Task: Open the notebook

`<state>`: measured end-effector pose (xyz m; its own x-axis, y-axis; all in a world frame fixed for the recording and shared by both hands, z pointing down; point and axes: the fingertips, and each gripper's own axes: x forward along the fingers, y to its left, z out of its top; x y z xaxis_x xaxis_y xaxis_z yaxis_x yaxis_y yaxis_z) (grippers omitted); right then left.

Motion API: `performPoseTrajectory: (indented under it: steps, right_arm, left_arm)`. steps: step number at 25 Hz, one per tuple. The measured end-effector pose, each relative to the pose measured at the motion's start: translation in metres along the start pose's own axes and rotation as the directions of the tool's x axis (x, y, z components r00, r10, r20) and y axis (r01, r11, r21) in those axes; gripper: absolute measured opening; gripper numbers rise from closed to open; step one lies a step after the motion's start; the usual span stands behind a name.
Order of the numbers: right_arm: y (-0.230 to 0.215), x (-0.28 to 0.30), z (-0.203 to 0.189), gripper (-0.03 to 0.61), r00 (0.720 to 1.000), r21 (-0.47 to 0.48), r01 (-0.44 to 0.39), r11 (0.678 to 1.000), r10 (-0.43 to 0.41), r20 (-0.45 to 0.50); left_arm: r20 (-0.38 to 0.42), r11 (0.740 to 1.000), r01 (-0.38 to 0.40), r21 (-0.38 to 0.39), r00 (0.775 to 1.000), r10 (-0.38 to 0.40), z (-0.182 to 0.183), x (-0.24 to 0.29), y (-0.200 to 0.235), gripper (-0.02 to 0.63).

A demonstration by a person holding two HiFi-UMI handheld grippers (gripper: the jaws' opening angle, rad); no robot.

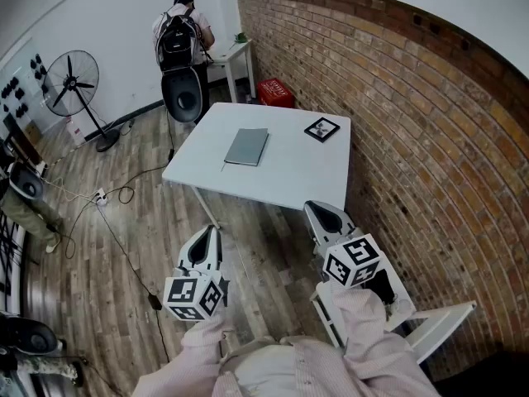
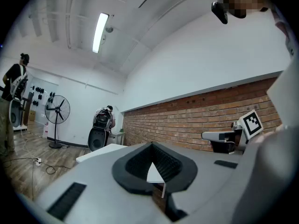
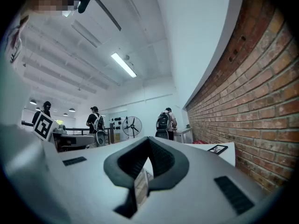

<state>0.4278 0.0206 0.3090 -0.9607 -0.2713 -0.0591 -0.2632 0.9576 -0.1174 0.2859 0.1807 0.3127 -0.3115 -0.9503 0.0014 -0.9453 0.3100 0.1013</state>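
Room: brick wall (image 1: 413, 98) beside a white counter (image 1: 289, 180) on a wood floor; a person with a backpack (image 1: 180, 35) stood far off
Notebook (image 1: 247, 146): grey, closed, lying flat near the counter's middle; a marker card (image 1: 321, 129) sat apart from it, nearer the wall
Left gripper (image 1: 205, 242): jaws together, nothing between them; held level, well short of the counter
Right gripper (image 1: 326, 217): jaws together, empty; likewise short of the counter
Progress: nothing done, by my reading; the approach, lifting the cover and folding it back all remained

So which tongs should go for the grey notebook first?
Probably the left tongs: they are more directly in line with the closed grey notebook on the white table. The right tongs line up nearer the brick wall.
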Motion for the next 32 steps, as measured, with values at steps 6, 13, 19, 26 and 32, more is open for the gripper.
performPoseTrajectory:
  steps: [6,13,19,26,32]
  right_arm:
    - [-0.003,0.0,-0.003,0.003,1.0,0.009,-0.005,1.0,0.005,0.012]
    - [-0.014,0.006,-0.014,0.014,1.0,0.047,0.0,0.999,0.001,-0.011]
    - [-0.019,0.017,-0.026,0.107,0.999,0.083,0.012,0.996,-0.009,-0.036]
    - [-0.024,0.052,-0.038,0.156,0.998,0.089,0.007,0.996,-0.001,-0.066]
    - [-0.033,0.114,-0.058,0.161,0.993,0.092,0.028,0.995,-0.017,-0.113]
  left_arm:
    - [-0.014,1.0,0.003,-0.006,1.0,-0.003,-0.006,0.001,-0.004,-0.008]
    - [-0.021,1.0,-0.01,-0.007,1.0,0.01,-0.009,0.002,-0.003,-0.008]
    - [-0.046,1.0,-0.026,-0.018,0.999,0.025,-0.019,0.006,0.005,-0.008]
    - [-0.063,0.999,-0.016,-0.033,0.998,0.014,-0.023,0.035,0.031,-0.008]
    - [-0.098,0.999,0.002,-0.053,0.995,-0.007,-0.034,0.076,0.074,-0.008]
